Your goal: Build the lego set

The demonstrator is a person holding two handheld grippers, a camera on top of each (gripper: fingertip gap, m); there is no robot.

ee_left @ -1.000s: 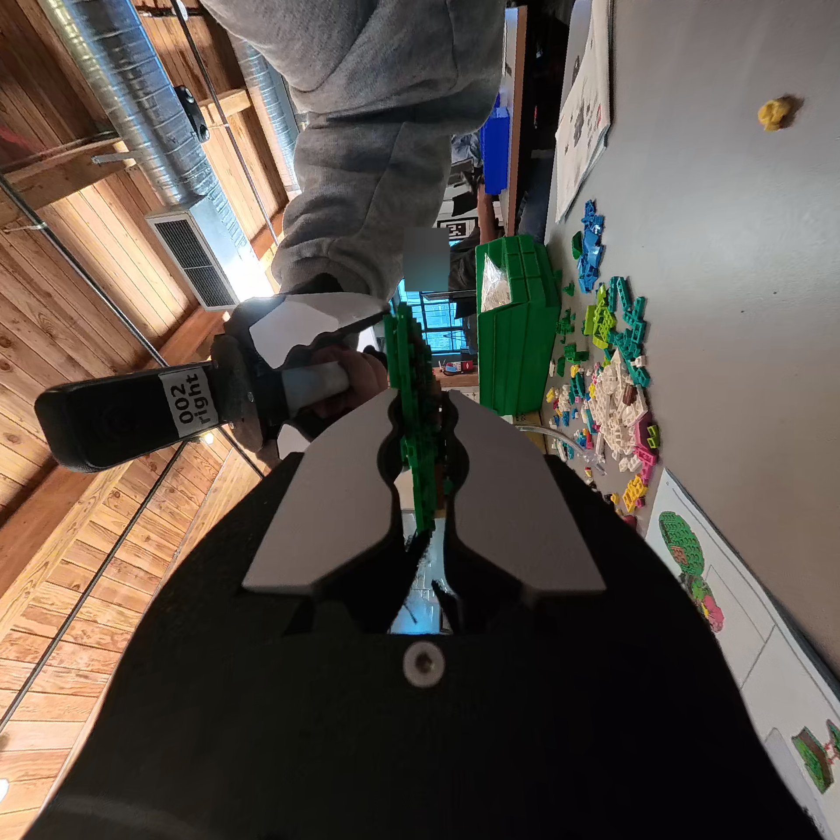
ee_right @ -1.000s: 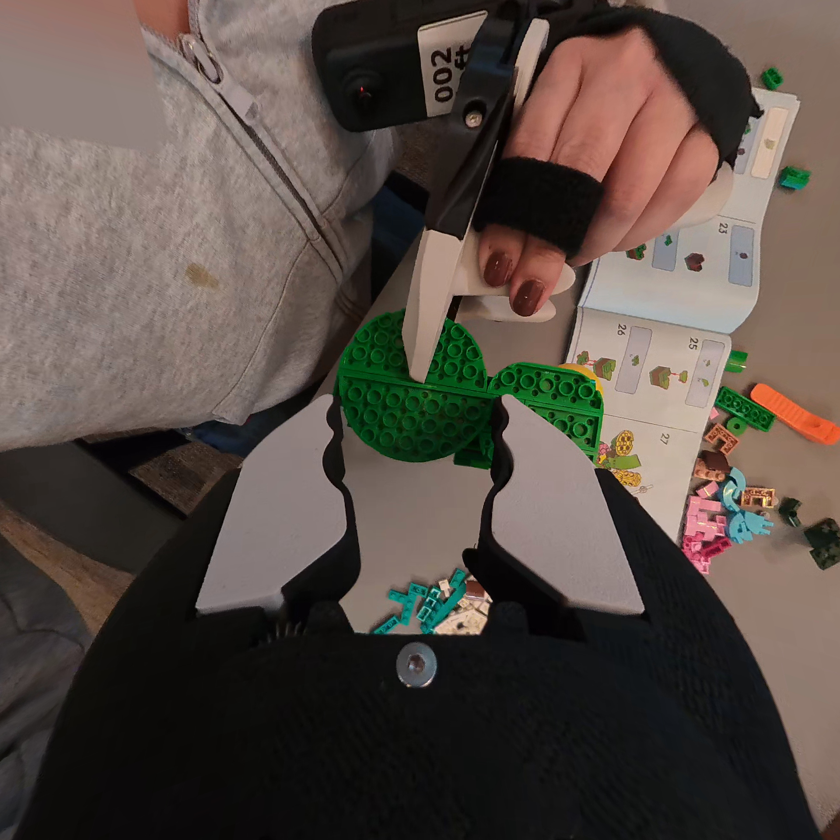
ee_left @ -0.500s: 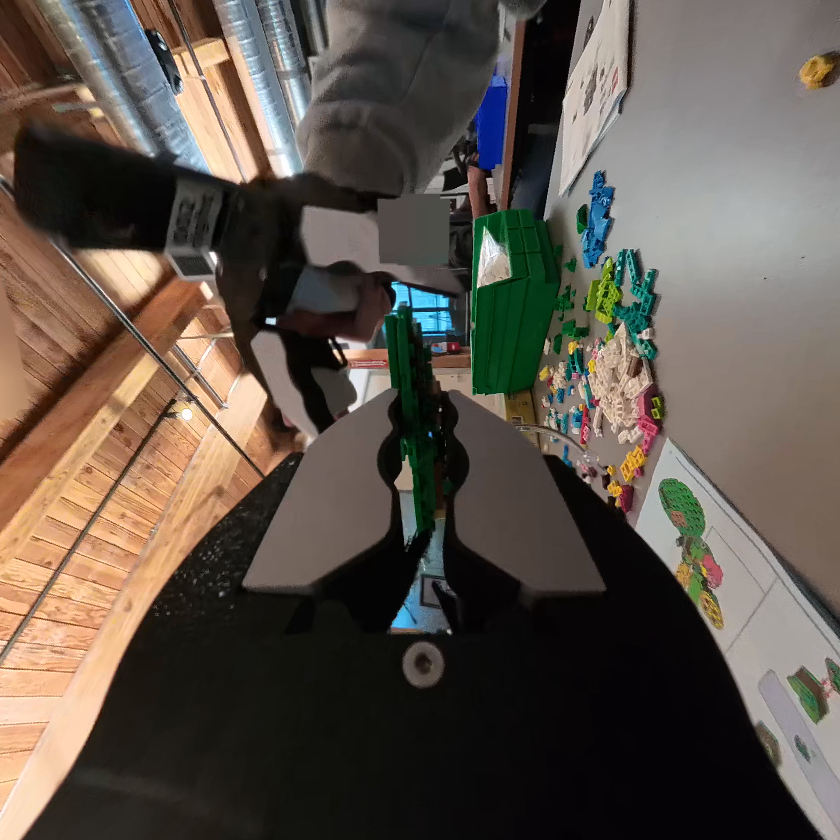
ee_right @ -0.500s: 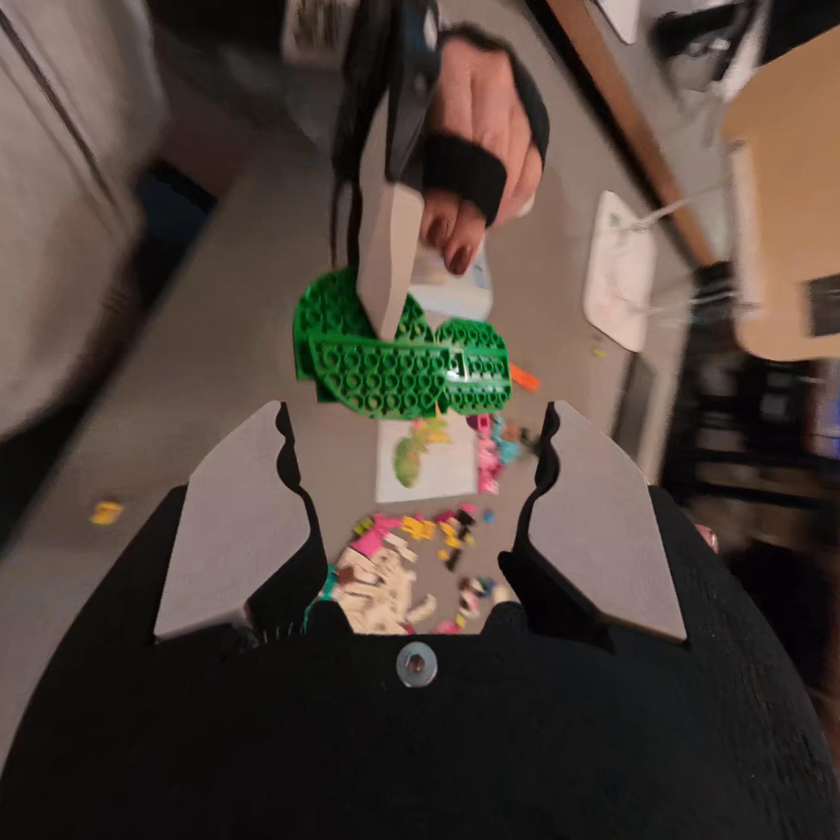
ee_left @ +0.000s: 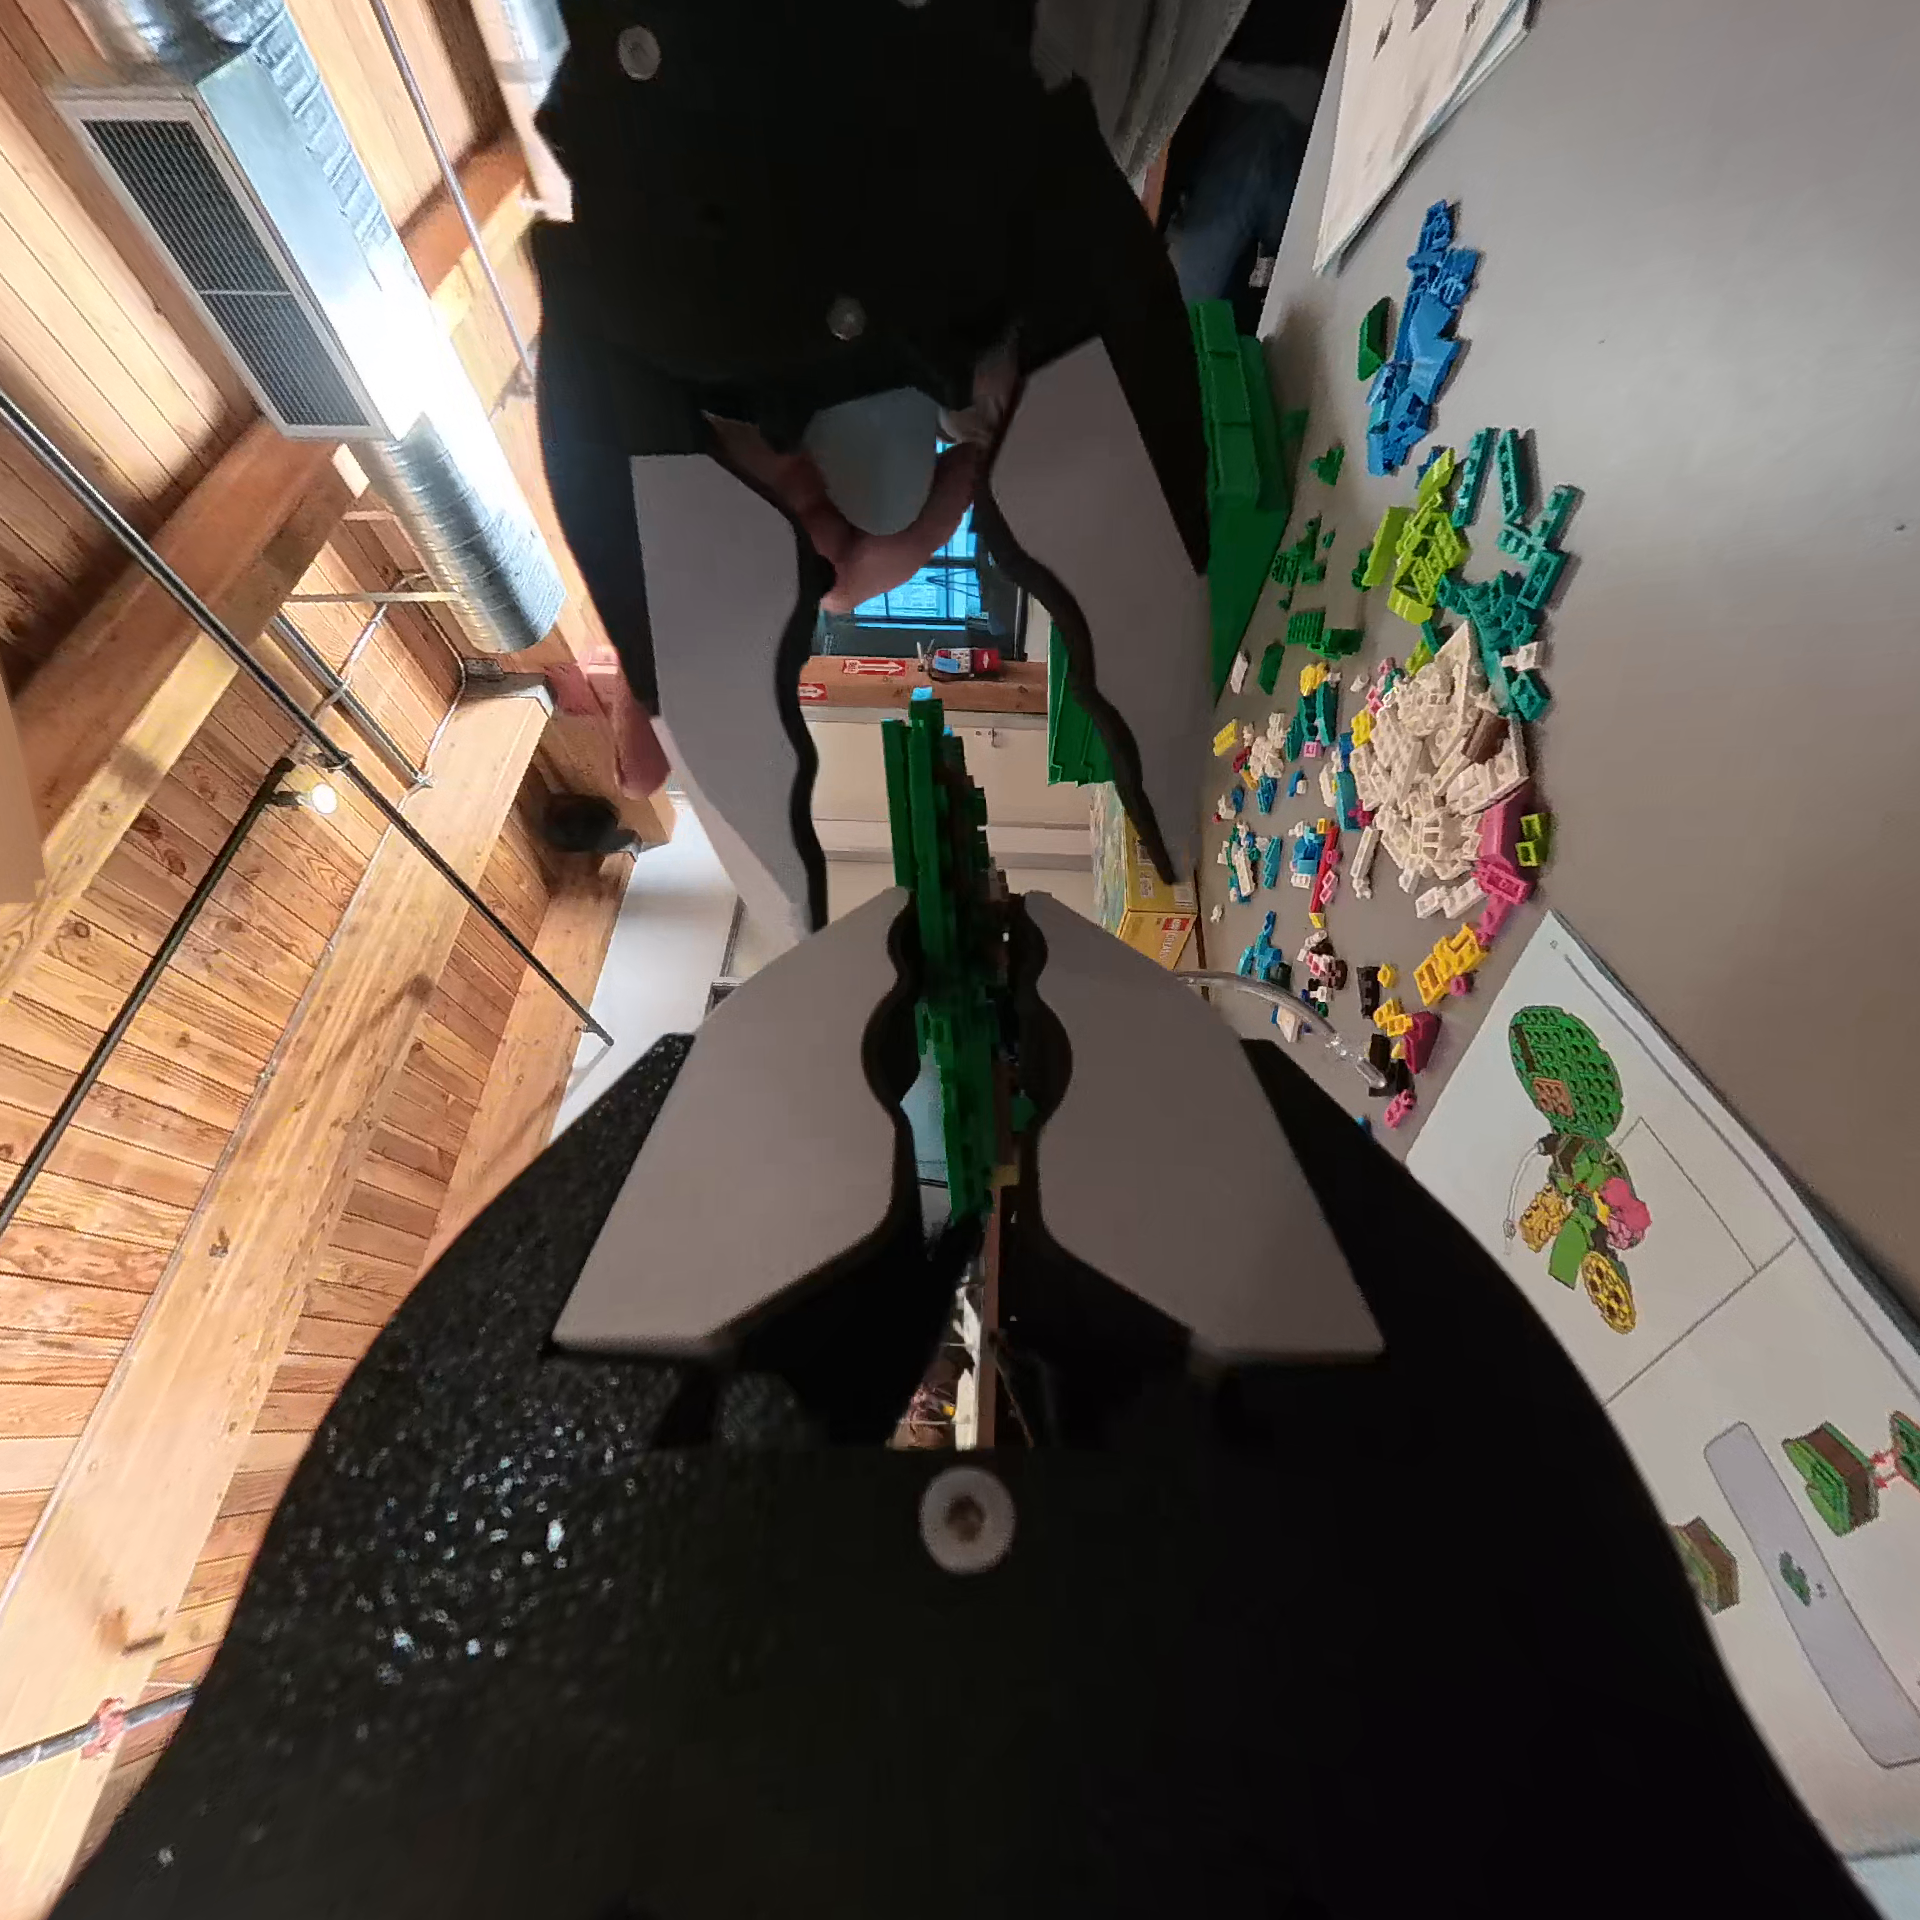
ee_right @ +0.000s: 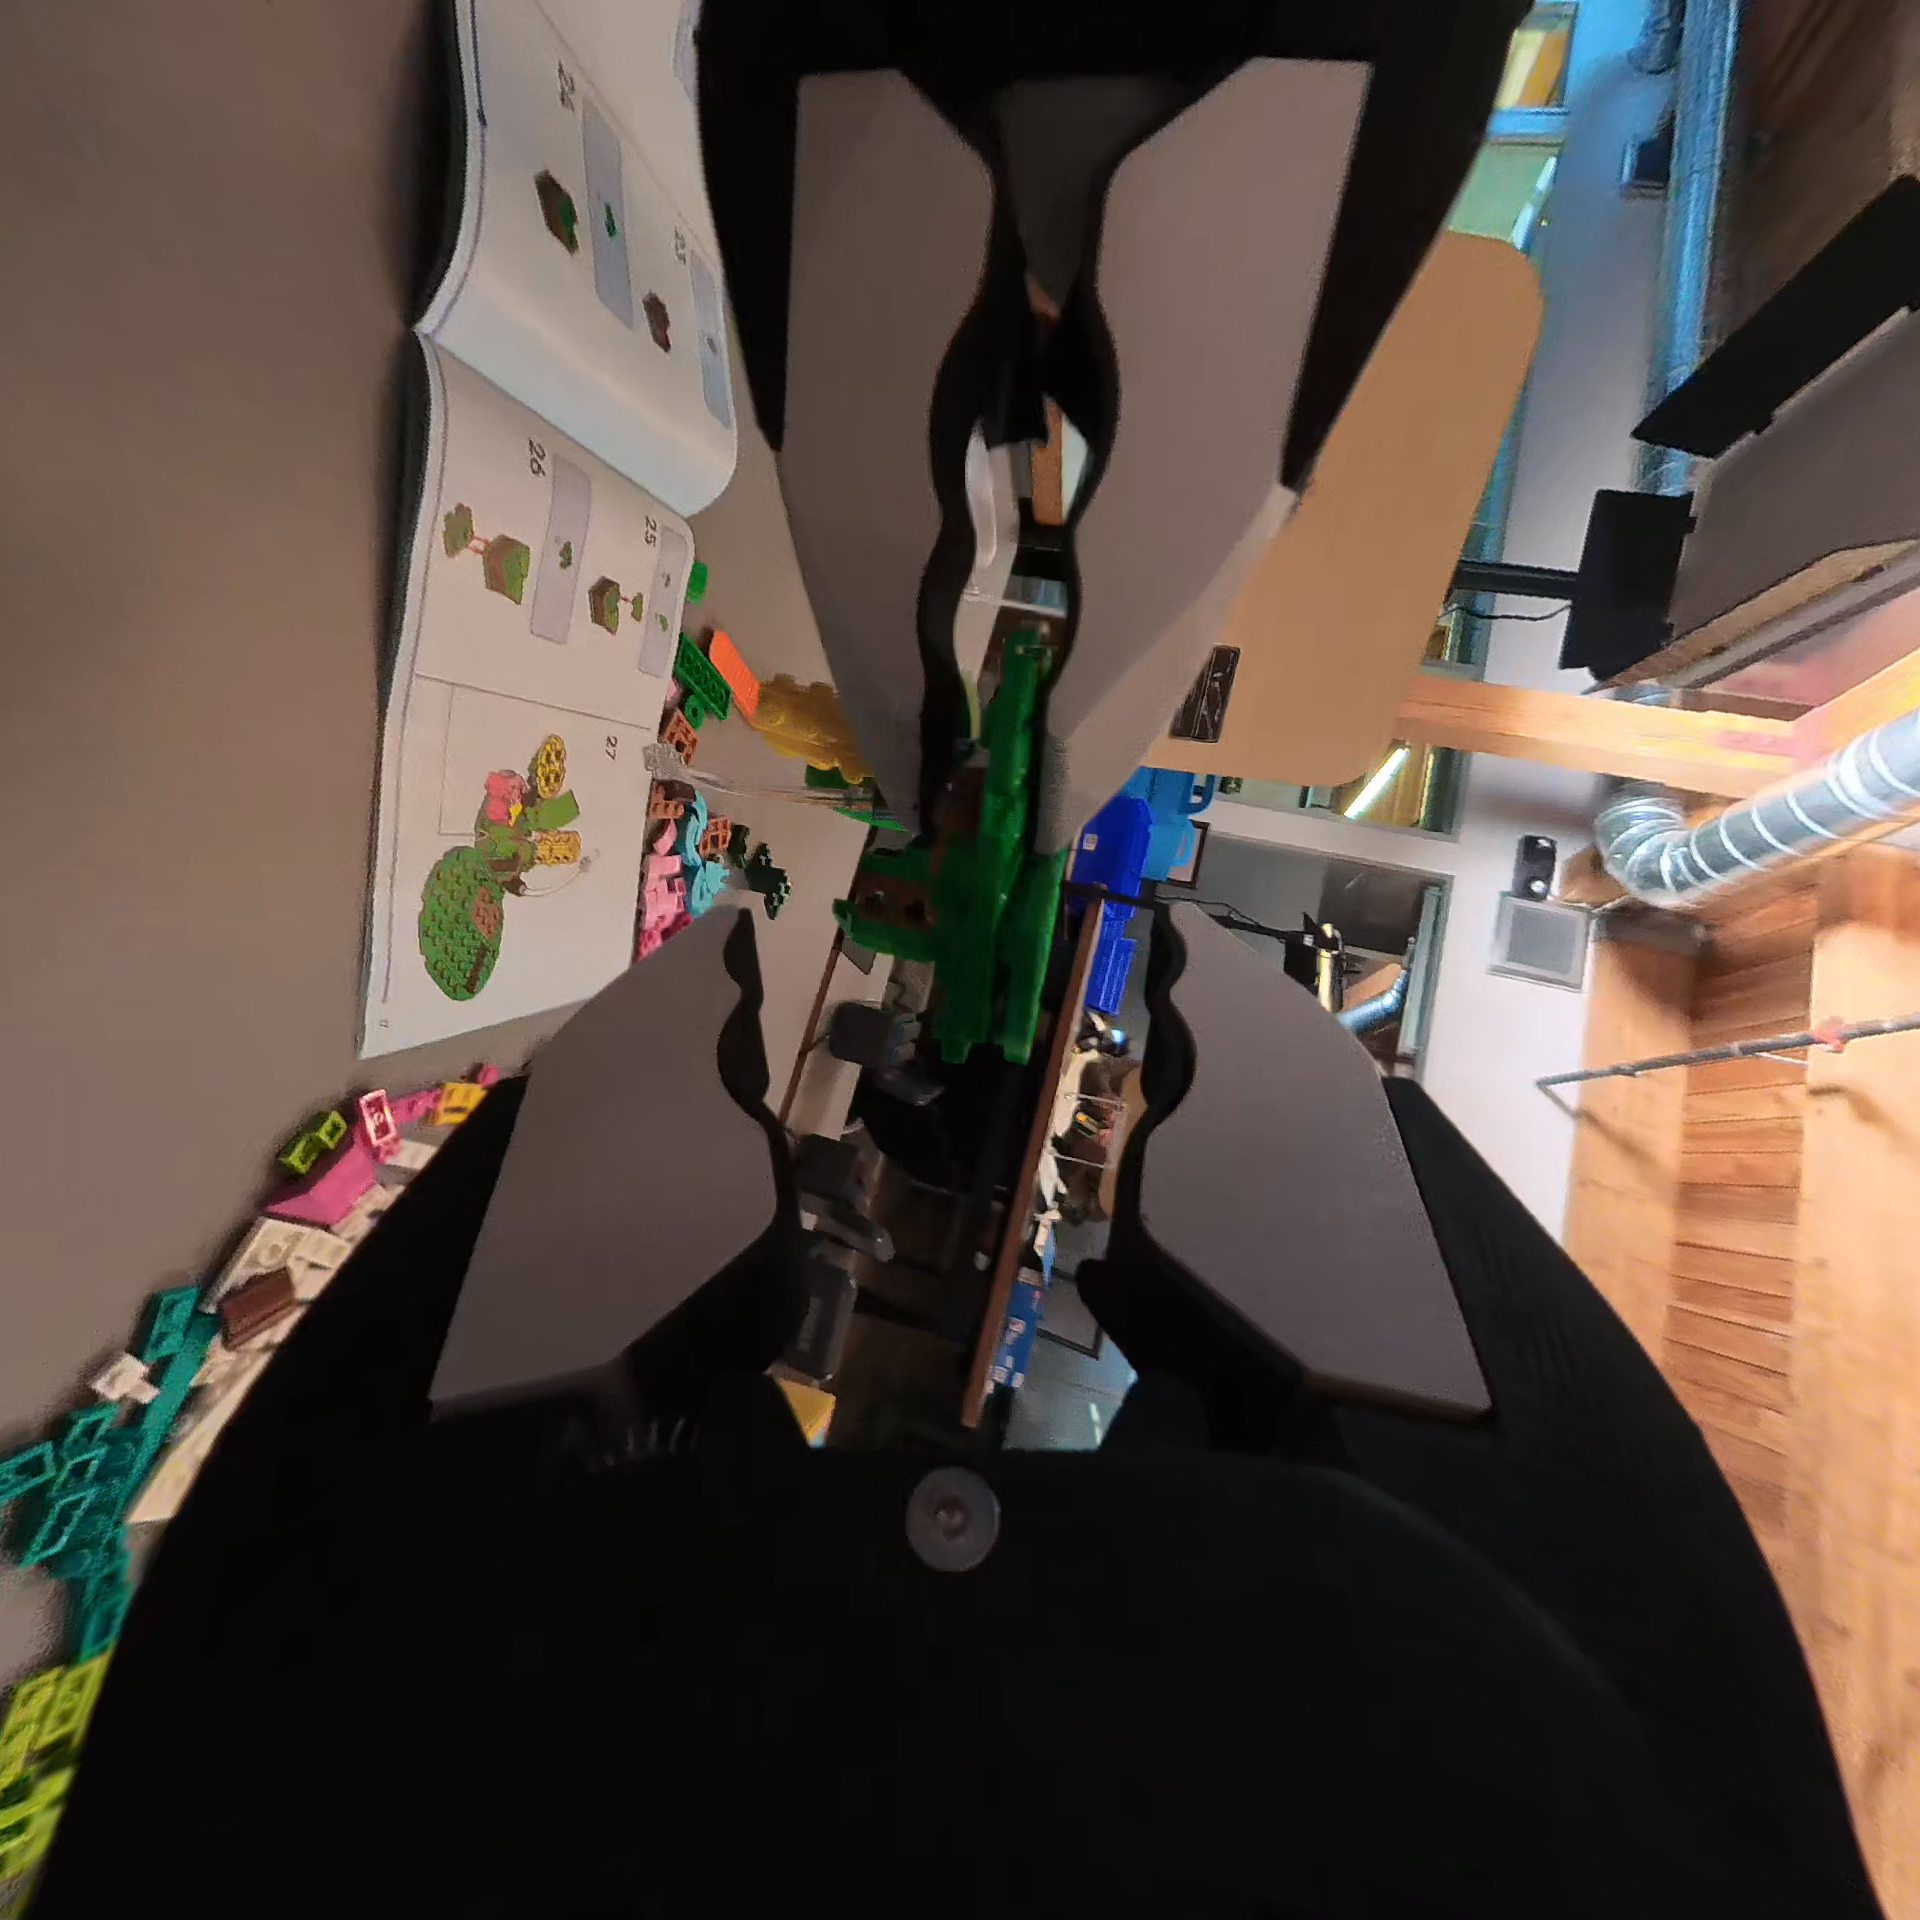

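Handover stage, by the look of it: left gripper [ee_left: 961, 914] pinches the green brick assembly [ee_left: 940, 935] edge-on, while right gripper [ee_right: 956, 935] stands spread around its far end, pads apart from it. Loose bricks [ee_left: 1434, 748] lie beside both.

Left gripper [ee_left: 961, 914] clamped, right gripper [ee_right: 951, 940] spread

Loose bricks [ee_left: 1434, 727] crowding grey table [ee_left: 1714, 416]
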